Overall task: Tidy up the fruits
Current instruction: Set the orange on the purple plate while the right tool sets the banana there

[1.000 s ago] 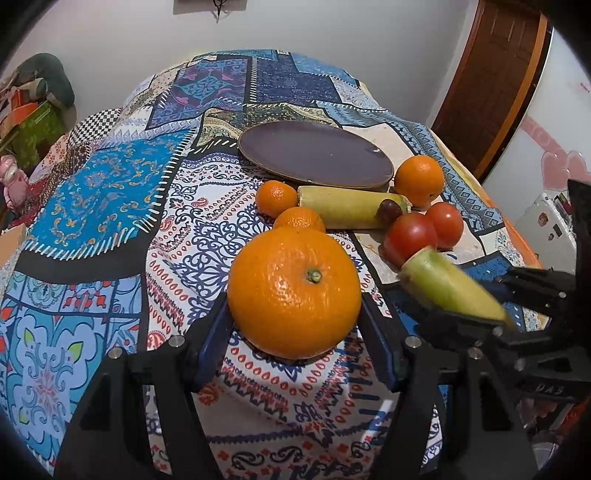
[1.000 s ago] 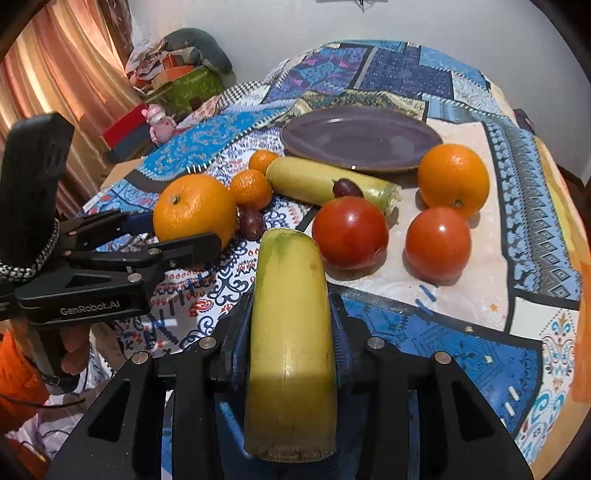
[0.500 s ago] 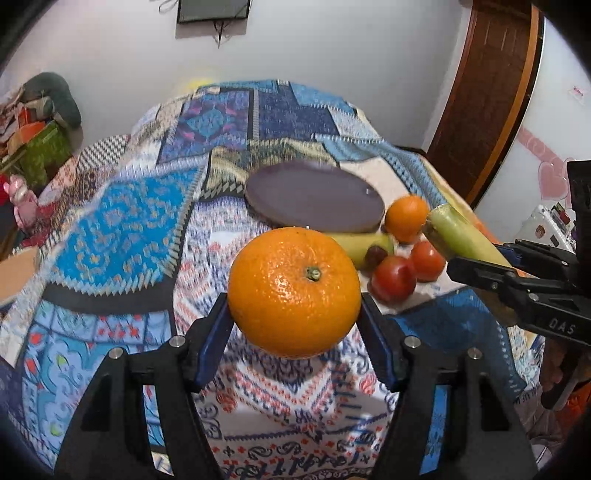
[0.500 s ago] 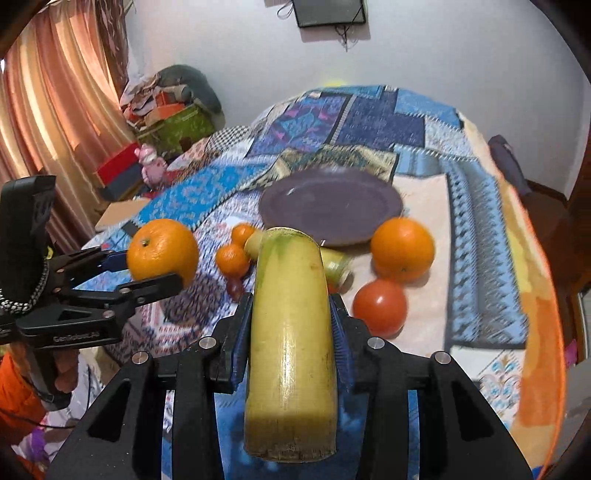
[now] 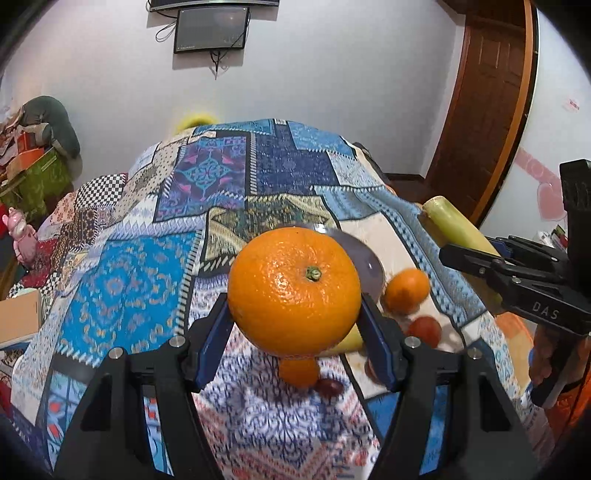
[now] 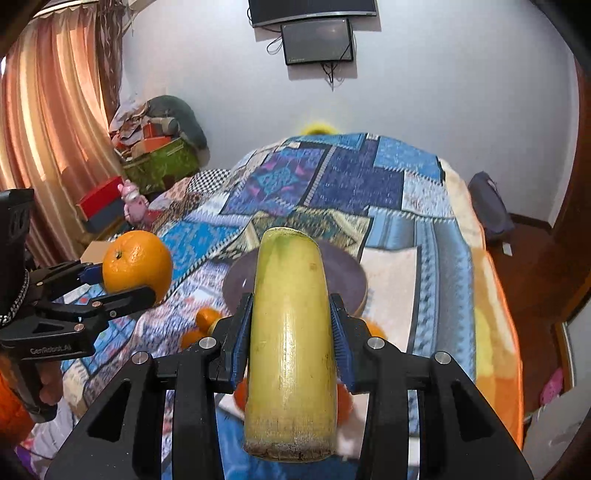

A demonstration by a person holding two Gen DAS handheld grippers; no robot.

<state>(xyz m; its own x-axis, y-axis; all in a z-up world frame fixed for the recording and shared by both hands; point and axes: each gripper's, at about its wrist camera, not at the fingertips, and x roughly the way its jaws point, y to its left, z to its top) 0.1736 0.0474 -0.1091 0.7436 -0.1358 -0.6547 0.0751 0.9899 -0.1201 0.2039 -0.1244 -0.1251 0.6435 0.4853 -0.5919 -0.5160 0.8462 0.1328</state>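
My left gripper (image 5: 295, 328) is shut on a large orange (image 5: 294, 291) and holds it high above the table; it also shows in the right wrist view (image 6: 137, 265). My right gripper (image 6: 291, 334) is shut on a yellow-green banana piece (image 6: 290, 343), also held high; it shows in the left wrist view (image 5: 458, 230). Below lie a dark purple plate (image 6: 343, 273), another orange (image 5: 406, 291), a tomato (image 5: 424, 331), small mandarins (image 5: 298, 371) and a dark date (image 5: 329, 387), partly hidden by the held fruit.
The table wears a patchwork cloth (image 5: 218, 177). A wooden door (image 5: 487, 99) is at the right, curtains (image 6: 48, 147) and cluttered boxes (image 6: 159, 158) at the left, and a wall screen (image 5: 210, 29) behind.
Both grippers have risen well above the table with their fruit. The plate and loose fruit now look smaller and lower in both views.
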